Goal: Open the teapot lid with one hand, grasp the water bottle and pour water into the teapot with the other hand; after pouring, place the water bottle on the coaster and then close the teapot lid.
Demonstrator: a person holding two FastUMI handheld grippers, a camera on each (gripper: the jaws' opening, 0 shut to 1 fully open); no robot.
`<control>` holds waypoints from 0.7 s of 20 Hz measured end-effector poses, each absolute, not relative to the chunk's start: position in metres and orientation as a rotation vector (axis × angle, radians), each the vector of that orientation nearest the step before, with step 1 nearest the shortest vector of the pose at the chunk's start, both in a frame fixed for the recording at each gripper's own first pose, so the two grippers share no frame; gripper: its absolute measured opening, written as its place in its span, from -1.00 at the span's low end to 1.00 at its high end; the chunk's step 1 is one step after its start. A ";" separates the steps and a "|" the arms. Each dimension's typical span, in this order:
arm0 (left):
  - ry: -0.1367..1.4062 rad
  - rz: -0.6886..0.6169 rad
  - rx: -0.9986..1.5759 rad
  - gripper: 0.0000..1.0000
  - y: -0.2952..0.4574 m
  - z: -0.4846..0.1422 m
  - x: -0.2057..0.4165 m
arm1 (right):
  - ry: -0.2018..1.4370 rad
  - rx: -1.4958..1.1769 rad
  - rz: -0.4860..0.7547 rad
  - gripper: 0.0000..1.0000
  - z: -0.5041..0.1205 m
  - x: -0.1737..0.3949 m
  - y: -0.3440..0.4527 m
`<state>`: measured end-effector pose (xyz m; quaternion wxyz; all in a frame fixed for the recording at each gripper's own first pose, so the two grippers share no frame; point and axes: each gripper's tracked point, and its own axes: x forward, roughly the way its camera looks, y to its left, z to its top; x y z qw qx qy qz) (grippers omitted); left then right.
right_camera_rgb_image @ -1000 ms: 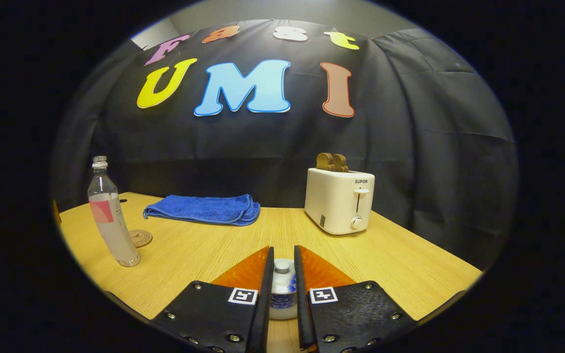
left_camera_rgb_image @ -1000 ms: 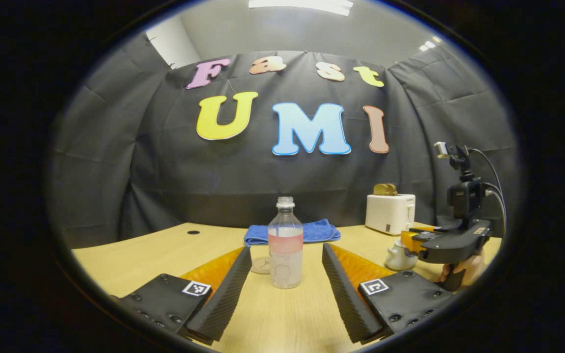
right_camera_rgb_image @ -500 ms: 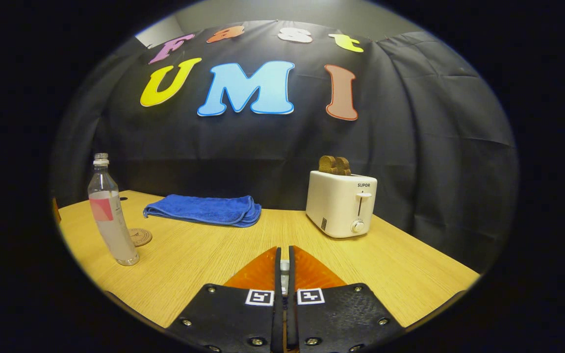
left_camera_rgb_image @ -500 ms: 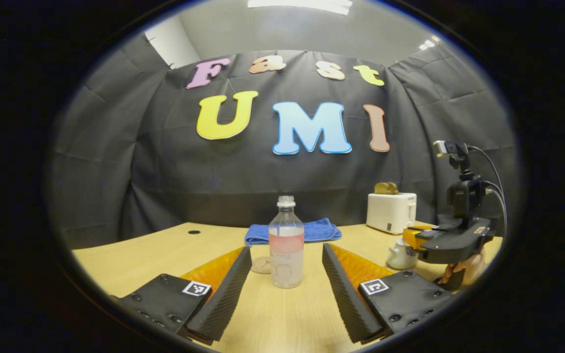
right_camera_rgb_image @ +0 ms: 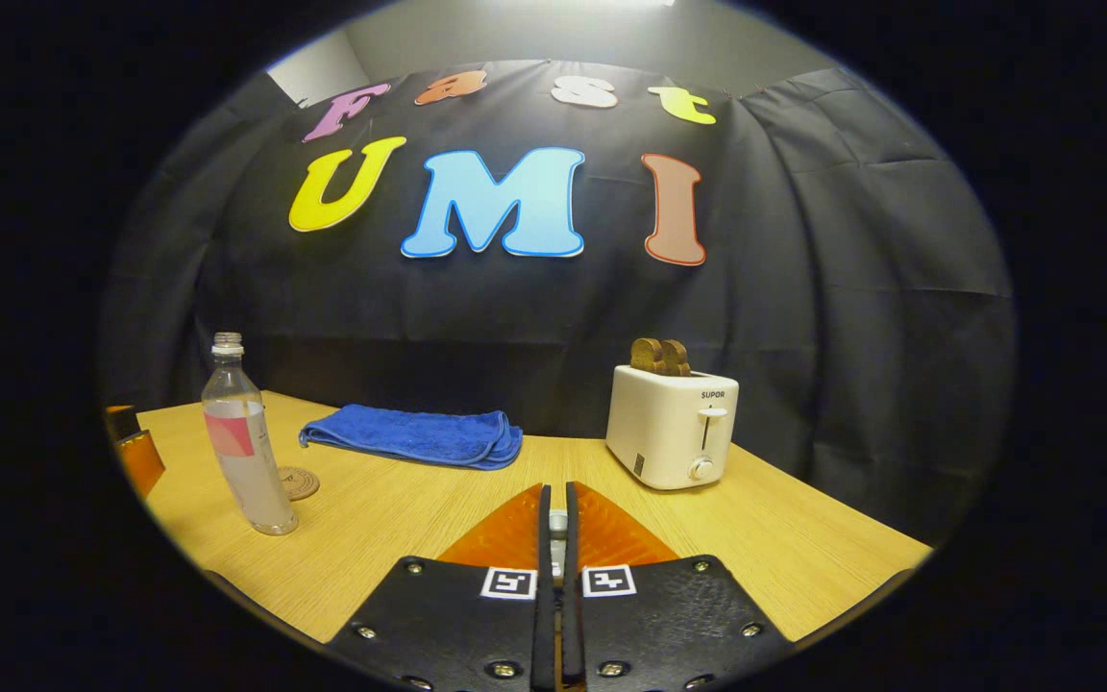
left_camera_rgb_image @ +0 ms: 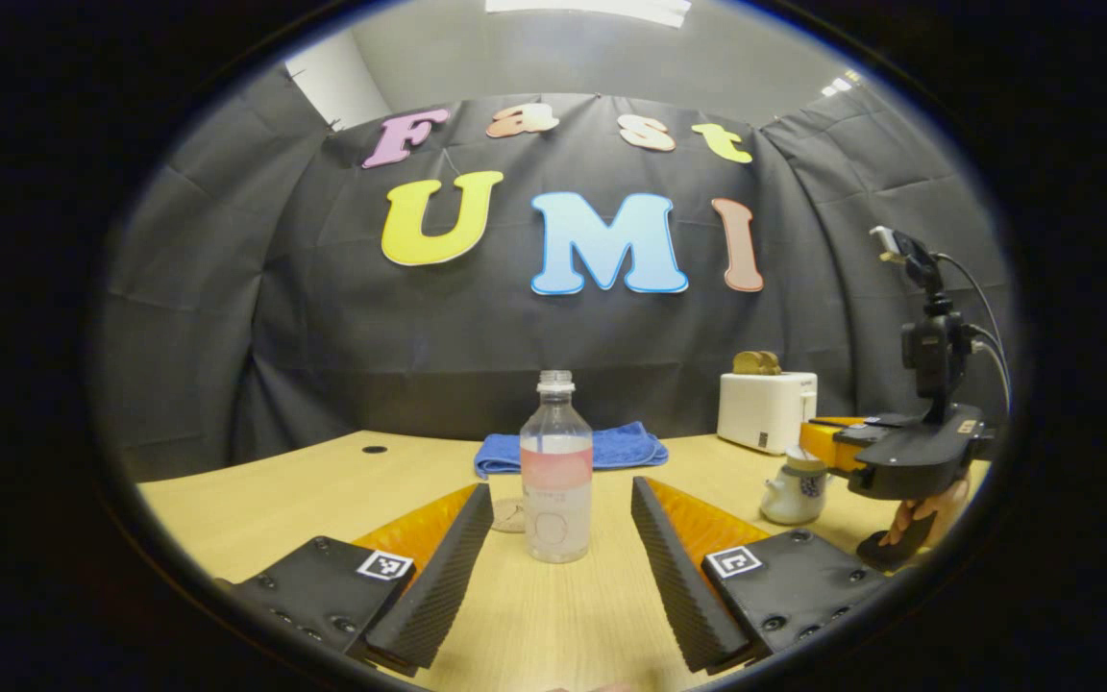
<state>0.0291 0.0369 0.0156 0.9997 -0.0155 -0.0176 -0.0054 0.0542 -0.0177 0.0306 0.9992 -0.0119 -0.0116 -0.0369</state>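
A clear water bottle (left_camera_rgb_image: 556, 471) with a pink label stands uncapped on the wooden table, between the spread fingers of my open left gripper (left_camera_rgb_image: 561, 498), untouched. A round coaster (left_camera_rgb_image: 509, 516) lies just behind it. In the right gripper view the bottle (right_camera_rgb_image: 244, 452) and coaster (right_camera_rgb_image: 299, 481) are at the far left. The white-and-blue teapot (left_camera_rgb_image: 792, 492) stands to the right. My right gripper (left_camera_rgb_image: 827, 440) hovers just above it, held by a hand. In its own view the right gripper (right_camera_rgb_image: 558, 492) is shut on the small white teapot lid (right_camera_rgb_image: 558, 522); the pot is hidden below.
A folded blue towel (right_camera_rgb_image: 414, 435) lies at the back of the table (right_camera_rgb_image: 803, 538). A white toaster (right_camera_rgb_image: 673, 426) with toast in it stands at the back right. Part of my left gripper (right_camera_rgb_image: 135, 450) shows at the left edge.
My right gripper shut on the teapot lid's knob, then rose with it above the pot. The left gripper stayed open around the bottle and moved only slightly.
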 end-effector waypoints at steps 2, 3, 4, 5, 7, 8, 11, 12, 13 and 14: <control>-0.034 -0.014 -0.031 0.99 0.037 0.017 0.038 | -0.039 -0.029 -0.062 -0.94 0.036 0.043 -0.015; -0.035 -0.012 -0.030 0.98 0.037 0.016 0.044 | -0.045 -0.027 -0.055 -0.94 0.038 0.037 -0.014; -0.035 -0.010 -0.025 0.98 0.038 0.017 0.052 | -0.049 -0.024 -0.048 -0.94 0.038 0.030 -0.012; -0.031 -0.005 -0.018 0.98 0.040 0.015 0.060 | -0.056 -0.019 -0.040 -0.94 0.039 0.023 -0.011; 0.007 0.006 -0.016 0.89 0.044 0.002 0.077 | -0.075 -0.014 -0.033 -0.94 0.042 0.009 -0.009; 0.032 -0.003 -0.034 0.97 0.042 -0.004 0.084 | -0.087 -0.013 -0.033 -0.94 0.044 0.002 -0.009; 0.075 -0.010 -0.069 0.98 0.043 -0.013 0.097 | -0.100 -0.024 -0.027 -0.94 0.047 -0.012 -0.007; 0.069 -0.002 -0.072 0.99 0.046 -0.012 0.100 | -0.099 -0.022 -0.020 -0.94 0.045 -0.016 -0.006; 0.049 0.008 -0.072 0.99 0.049 -0.004 0.104 | -0.095 -0.016 -0.014 -0.94 0.043 -0.019 -0.006; 0.036 0.010 -0.066 0.97 0.050 0.002 0.107 | -0.092 -0.012 -0.013 -0.94 0.042 -0.021 -0.006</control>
